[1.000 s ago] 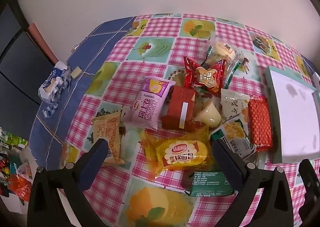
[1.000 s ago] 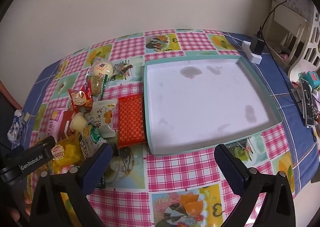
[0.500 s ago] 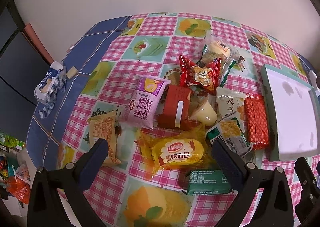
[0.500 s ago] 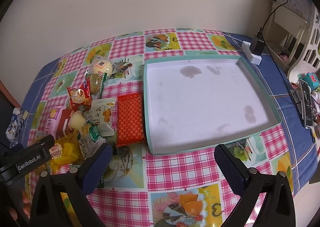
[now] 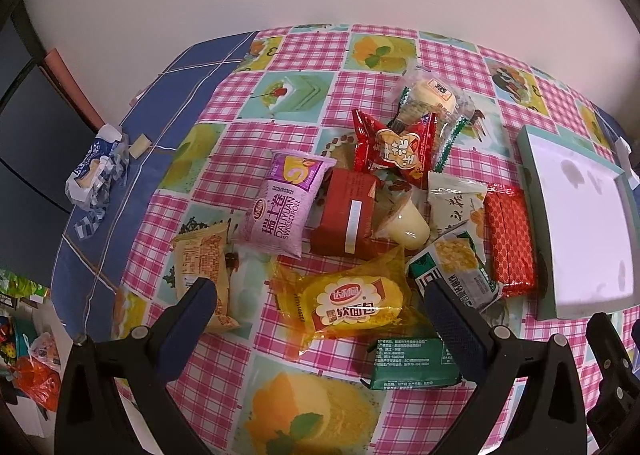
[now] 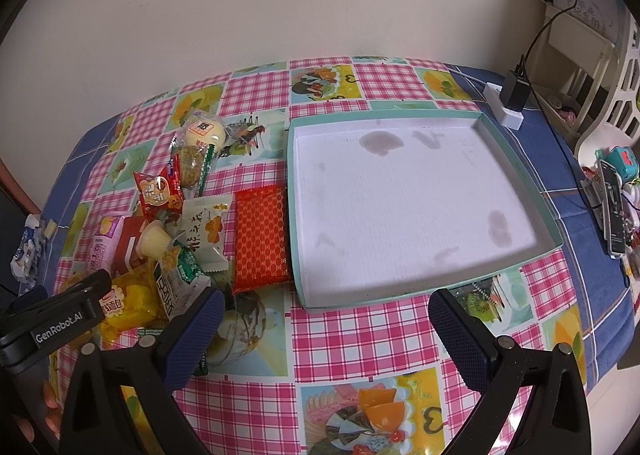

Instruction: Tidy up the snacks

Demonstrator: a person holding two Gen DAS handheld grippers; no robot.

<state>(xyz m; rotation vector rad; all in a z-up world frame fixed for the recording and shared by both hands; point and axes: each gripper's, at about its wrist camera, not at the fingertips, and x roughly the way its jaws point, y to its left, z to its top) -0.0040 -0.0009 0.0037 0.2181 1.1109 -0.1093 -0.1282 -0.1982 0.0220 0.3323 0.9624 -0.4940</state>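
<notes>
A heap of several snack packets lies on the checked tablecloth. Nearest my open left gripper (image 5: 318, 309) is a yellow bread packet (image 5: 352, 303), with a pink Swiss-roll packet (image 5: 286, 205), a dark red box (image 5: 346, 211), a pudding cup (image 5: 404, 229) and a red patterned packet (image 5: 510, 239) beyond. A shallow teal-rimmed tray (image 6: 294, 215) with a white floor holds nothing and sits just right of the red patterned packet (image 6: 260, 237). My right gripper (image 6: 326, 319) hangs open above the cloth in front of the tray's near edge.
A crumpled blue-white wrapper (image 5: 96, 175) lies at the table's left edge. A white charger with a black plug (image 6: 510, 99) sits behind the tray, and a phone (image 6: 614, 211) lies at the far right. The left gripper's body (image 6: 56, 329) shows at the lower left.
The left gripper has drifted back and left a little, so the snack heap and tray slide rightward in its view. The right view is nearly unchanged.
</notes>
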